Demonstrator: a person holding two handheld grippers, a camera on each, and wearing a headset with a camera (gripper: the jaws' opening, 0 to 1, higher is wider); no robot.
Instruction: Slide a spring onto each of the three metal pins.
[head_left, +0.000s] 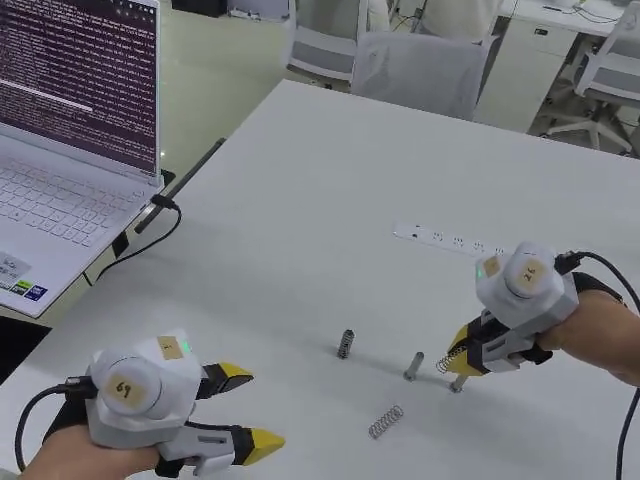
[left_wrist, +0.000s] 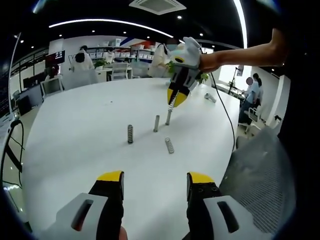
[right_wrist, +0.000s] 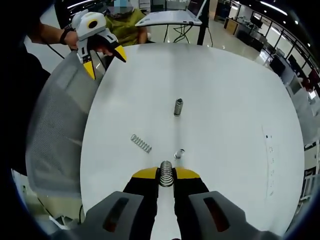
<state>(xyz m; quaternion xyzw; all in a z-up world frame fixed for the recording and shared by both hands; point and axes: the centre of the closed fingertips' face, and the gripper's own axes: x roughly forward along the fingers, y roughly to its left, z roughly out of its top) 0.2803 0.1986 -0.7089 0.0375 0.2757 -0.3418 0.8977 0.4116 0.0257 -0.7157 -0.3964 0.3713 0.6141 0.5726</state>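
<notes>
Since these springs are tiny, light and squishy, we'd grab them gently across the middle coils, or they'll bend or ping off. Our right gripper (head_left: 462, 362) is pinching the held spring (right_wrist: 166, 173) that way, just right of the bare middle pin (head_left: 413, 365) and above the third pin (head_left: 457, 383). Just left of the bare middle pin, the first pin (head_left: 345, 343) already wears a spring. The loose spring (head_left: 386, 421) lies flat near it, on our side. Our left gripper (head_left: 250, 408) sits spread wide and empty, well to its left.
</notes>
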